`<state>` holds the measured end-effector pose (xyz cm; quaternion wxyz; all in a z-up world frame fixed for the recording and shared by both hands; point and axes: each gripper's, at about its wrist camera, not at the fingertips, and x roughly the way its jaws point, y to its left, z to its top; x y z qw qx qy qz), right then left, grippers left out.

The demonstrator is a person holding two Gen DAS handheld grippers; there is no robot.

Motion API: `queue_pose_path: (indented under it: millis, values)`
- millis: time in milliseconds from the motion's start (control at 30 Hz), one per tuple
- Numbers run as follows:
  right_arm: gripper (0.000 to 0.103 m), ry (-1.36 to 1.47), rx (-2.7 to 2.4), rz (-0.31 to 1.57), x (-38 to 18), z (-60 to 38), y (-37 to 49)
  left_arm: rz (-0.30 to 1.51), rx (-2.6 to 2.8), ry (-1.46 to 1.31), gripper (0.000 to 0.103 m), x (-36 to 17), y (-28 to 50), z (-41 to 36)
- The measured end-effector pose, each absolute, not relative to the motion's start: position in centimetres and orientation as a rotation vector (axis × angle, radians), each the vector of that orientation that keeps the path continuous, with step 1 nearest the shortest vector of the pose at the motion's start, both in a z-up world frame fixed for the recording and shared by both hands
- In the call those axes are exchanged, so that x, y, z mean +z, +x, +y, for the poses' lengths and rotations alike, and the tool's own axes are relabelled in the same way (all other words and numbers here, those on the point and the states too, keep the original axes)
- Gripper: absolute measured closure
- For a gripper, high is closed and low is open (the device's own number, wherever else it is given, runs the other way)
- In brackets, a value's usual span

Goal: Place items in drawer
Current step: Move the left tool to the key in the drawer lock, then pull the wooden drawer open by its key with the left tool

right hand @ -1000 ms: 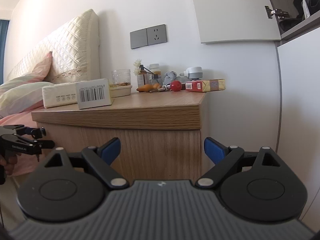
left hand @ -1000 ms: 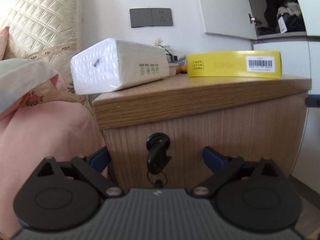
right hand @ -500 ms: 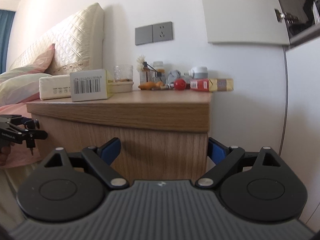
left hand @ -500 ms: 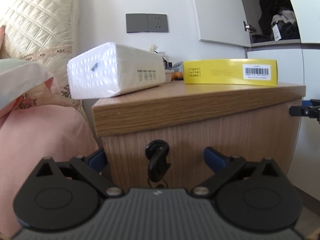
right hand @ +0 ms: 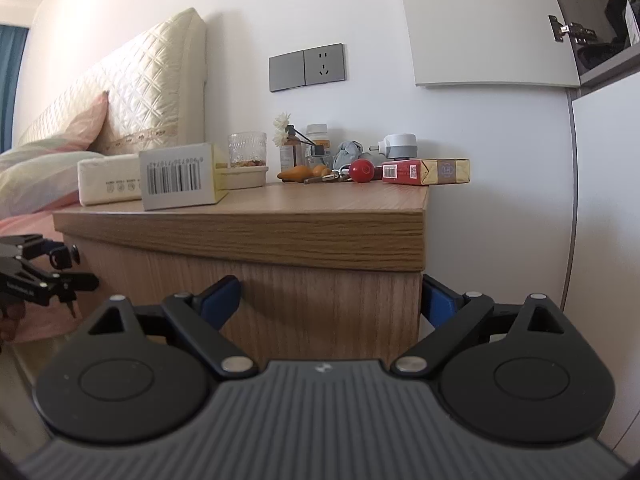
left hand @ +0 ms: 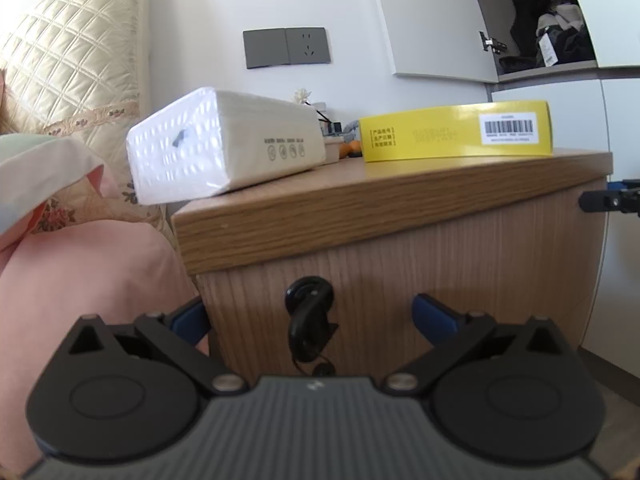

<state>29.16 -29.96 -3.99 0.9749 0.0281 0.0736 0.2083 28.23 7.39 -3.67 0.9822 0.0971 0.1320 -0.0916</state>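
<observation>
Opening step, I judge: the drawer (left hand: 400,280) is shut, its key (left hand: 308,320) centred between the wide, empty left gripper (left hand: 308,316). The right gripper (right hand: 332,296), also wide and empty, faces the drawer's right corner. Items, tissue pack (left hand: 224,144) and yellow box (left hand: 452,132), wait above the drawer. Next: close on the key and pull

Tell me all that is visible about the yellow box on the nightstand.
The yellow box is long, flat and looks like cardboard, with black print on its side and white barcode labels. It lies flat, closed, near the front edge of the wooden nightstand top, beside the white tissue pack. Neither gripper touches it.
</observation>
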Motion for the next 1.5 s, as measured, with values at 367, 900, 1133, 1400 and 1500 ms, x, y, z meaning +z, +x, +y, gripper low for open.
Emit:
queue_pose_path:
  millis: [367, 900, 1133, 1400, 1500]
  values:
    - [0.006, 0.027, 0.492, 0.177, -3.6, -30.7, 29.0, 0.279, -0.188, 0.181, 0.000, -3.4, 28.2, 7.6]
    - [0.006, -0.007, 0.535, 0.197, -3.3, -31.2, 27.1, 0.295, -0.193, 0.179, 0.000, -3.1, 26.3, 7.7]
    - [0.006, -0.010, 0.552, 0.206, -3.1, -31.4, 26.1, 0.303, -0.195, 0.183, 0.000, -2.9, 25.2, 7.5]
    - [0.006, 0.008, 0.569, 0.214, -2.9, -31.8, 24.9, 0.306, -0.194, 0.137, 0.000, -2.6, 24.1, 7.7]
    - [0.006, 0.027, 0.554, 0.204, -3.0, -31.7, 24.8, 0.299, -0.189, 0.158, 0.000, -2.8, 24.0, 7.5]
